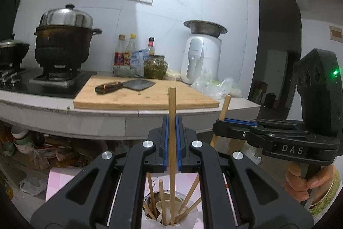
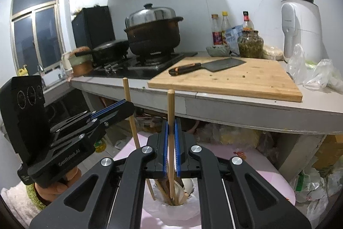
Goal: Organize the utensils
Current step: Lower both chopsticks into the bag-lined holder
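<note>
Chopsticks half sorted — left gripper (image 1: pixel 172 134) clamps one chopstick (image 1: pixel 172 104), right gripper (image 2: pixel 170 138) clamps another (image 2: pixel 170 106), both above the holder (image 1: pixel 171 214) where several already stand.

Left claw (image 1: pixel 172 121) tight around an upright chopstick (image 1: pixel 172 100) above holder (image 1: pixel 171 216)
</note>
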